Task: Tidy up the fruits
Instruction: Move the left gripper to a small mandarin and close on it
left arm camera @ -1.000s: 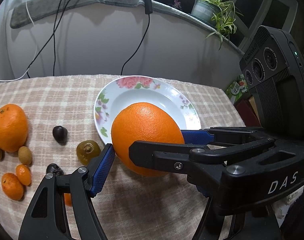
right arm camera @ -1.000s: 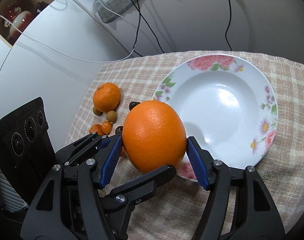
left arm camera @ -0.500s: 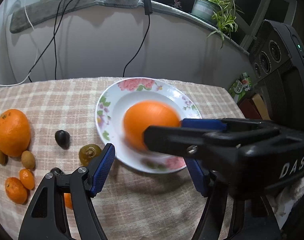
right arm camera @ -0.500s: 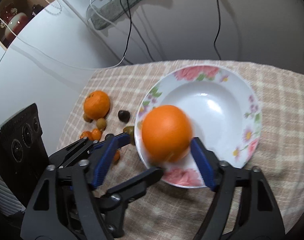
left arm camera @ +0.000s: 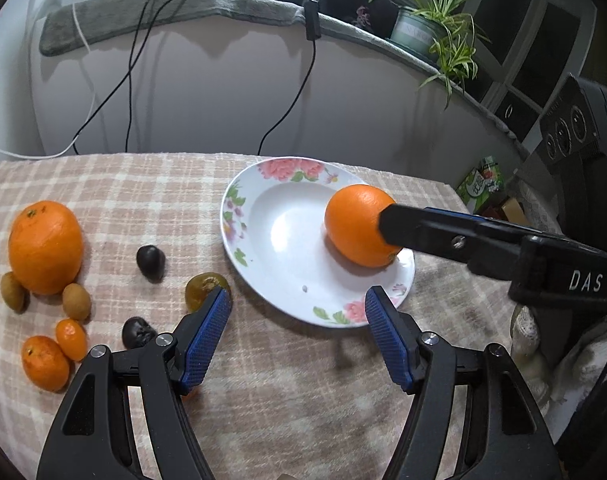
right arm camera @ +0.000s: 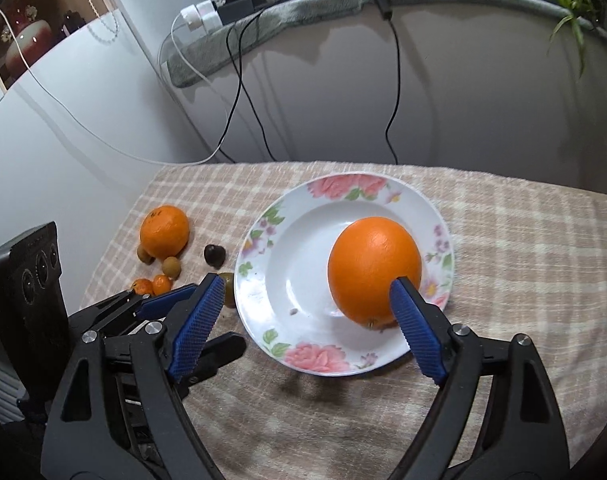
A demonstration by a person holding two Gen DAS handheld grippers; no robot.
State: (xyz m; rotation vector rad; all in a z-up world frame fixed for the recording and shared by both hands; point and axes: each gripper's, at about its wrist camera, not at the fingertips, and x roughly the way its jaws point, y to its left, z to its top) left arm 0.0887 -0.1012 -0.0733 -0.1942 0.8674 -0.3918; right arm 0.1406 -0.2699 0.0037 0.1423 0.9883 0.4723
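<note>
Now the round orange fruit (right arm camera: 374,270) is lying in the white floral plate (right arm camera: 303,276); right gripper (right arm camera: 309,316), jaws just widened, and left gripper (left arm camera: 297,334) are both gaping, grasping nothing.

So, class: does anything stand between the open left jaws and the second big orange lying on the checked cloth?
Nothing visible blocks it. The big orange lies left of the left gripper, with small brown fruits touching its near side.
</note>
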